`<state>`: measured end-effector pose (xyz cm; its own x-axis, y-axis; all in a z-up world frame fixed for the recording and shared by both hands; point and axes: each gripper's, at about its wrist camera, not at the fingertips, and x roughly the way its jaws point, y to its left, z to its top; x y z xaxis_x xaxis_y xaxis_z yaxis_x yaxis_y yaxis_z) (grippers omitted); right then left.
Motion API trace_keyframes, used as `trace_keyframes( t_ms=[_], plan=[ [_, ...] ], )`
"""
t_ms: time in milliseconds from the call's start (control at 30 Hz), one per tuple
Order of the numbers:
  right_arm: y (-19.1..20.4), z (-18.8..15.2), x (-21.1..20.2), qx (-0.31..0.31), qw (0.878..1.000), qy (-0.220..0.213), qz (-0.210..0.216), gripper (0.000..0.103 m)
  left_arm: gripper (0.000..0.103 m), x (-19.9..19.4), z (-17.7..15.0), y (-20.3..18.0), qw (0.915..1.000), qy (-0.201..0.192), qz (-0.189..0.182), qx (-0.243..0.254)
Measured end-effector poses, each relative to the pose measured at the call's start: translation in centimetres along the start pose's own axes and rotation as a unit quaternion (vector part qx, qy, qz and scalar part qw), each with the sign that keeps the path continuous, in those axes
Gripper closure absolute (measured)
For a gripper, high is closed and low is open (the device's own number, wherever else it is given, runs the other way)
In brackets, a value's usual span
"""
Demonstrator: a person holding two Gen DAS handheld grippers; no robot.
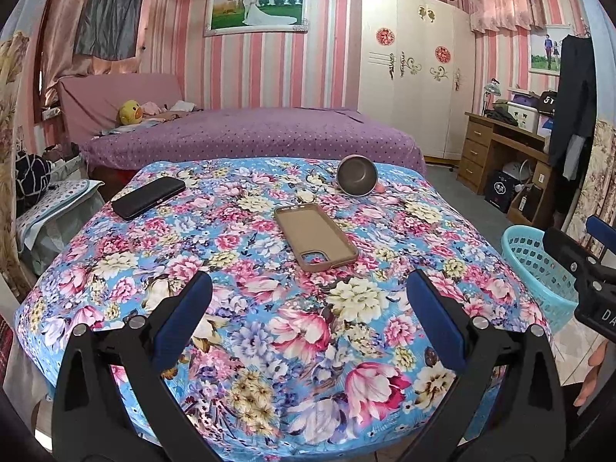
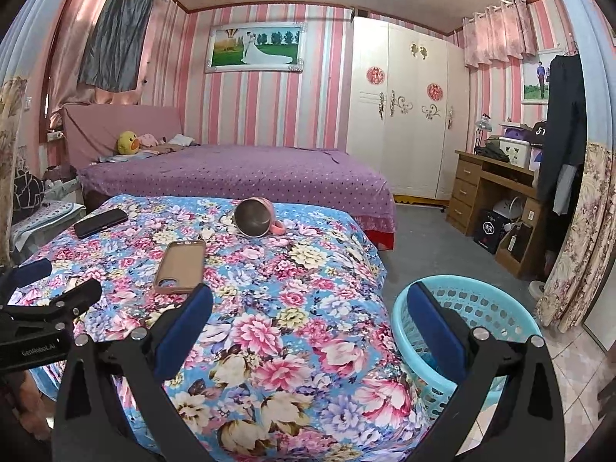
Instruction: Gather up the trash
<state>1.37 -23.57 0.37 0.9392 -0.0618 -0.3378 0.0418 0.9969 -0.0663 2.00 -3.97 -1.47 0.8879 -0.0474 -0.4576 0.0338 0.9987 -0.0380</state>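
Right now both grippers, the left gripper and the right gripper, are spread wide and hold nothing, so they look ready to grab. Near the middle of the left view, a tan phone case lies flat on the flowery cloth, with a tipped cup behind it and a black phone at upper left. At the lower right of the right view the blue basket sits just beside the table, probably to catch trash, though I cannot tell what counts as trash.

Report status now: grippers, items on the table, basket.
Both hand-held grippers open, left, right, holding nothing. Case, phone, tipped cup on table. Basket beside table, path clear.
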Motion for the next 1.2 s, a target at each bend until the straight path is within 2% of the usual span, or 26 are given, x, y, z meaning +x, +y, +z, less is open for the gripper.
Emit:
trace_keyframes(
  t_ms=[1200],
  plan=[
    [0.8,-0.2,0.8,-0.005,1.000,-0.004,0.011,0.004,0.005,-1.1,0.1,0.4,0.9994,-0.029,0.021,0.004]
  ],
)
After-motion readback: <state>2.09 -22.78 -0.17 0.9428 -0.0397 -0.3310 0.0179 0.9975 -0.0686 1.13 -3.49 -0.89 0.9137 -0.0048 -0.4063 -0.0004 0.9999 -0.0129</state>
